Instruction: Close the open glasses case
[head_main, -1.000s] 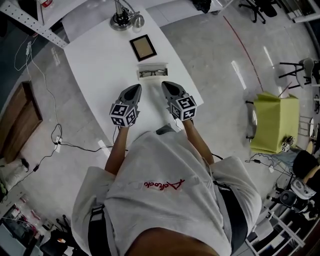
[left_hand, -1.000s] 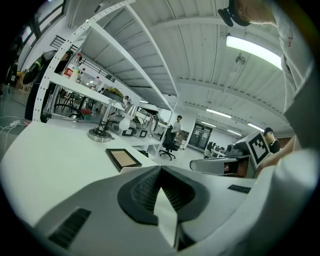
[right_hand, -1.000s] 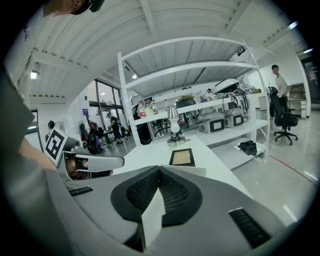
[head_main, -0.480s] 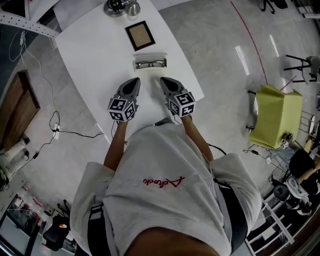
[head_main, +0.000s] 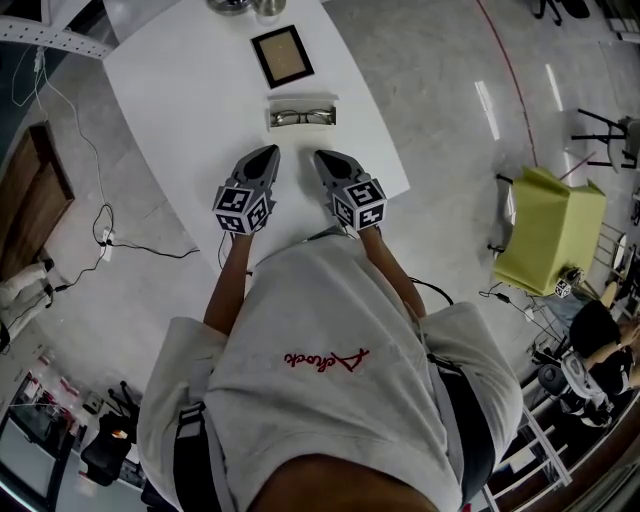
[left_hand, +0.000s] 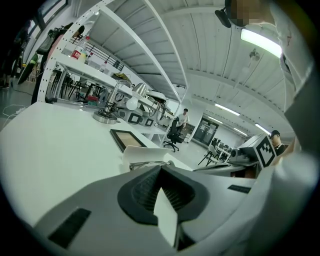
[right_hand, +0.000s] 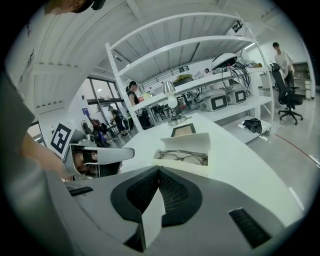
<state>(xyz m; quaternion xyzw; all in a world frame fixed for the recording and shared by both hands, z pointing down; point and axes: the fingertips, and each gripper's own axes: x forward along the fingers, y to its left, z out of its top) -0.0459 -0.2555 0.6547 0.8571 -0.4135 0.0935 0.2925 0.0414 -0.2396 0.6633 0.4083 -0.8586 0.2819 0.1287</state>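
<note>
The white glasses case (head_main: 302, 112) lies open on the white table (head_main: 170, 90), its lid standing up at the back and a pair of glasses (right_hand: 183, 157) inside. Both grippers hover side by side just short of it, pointing at it. My left gripper (head_main: 267, 154) is shut and holds nothing; from its own view the case (left_hand: 145, 156) sits right beyond its tips (left_hand: 160, 168). My right gripper (head_main: 322, 157) is shut too, empty, with the case (right_hand: 187, 148) a little ahead of its tips (right_hand: 159, 171).
A dark picture frame (head_main: 281, 55) lies flat behind the case. A metal lamp base (head_main: 240, 5) stands at the table's far end. The table edge runs close on the right (head_main: 390, 150). A yellow-green chair (head_main: 550, 235) stands on the floor to the right.
Both grippers have sunk a little towards the table, still side by side and shut. The head view has drifted, so case and frame sit higher in the picture.
</note>
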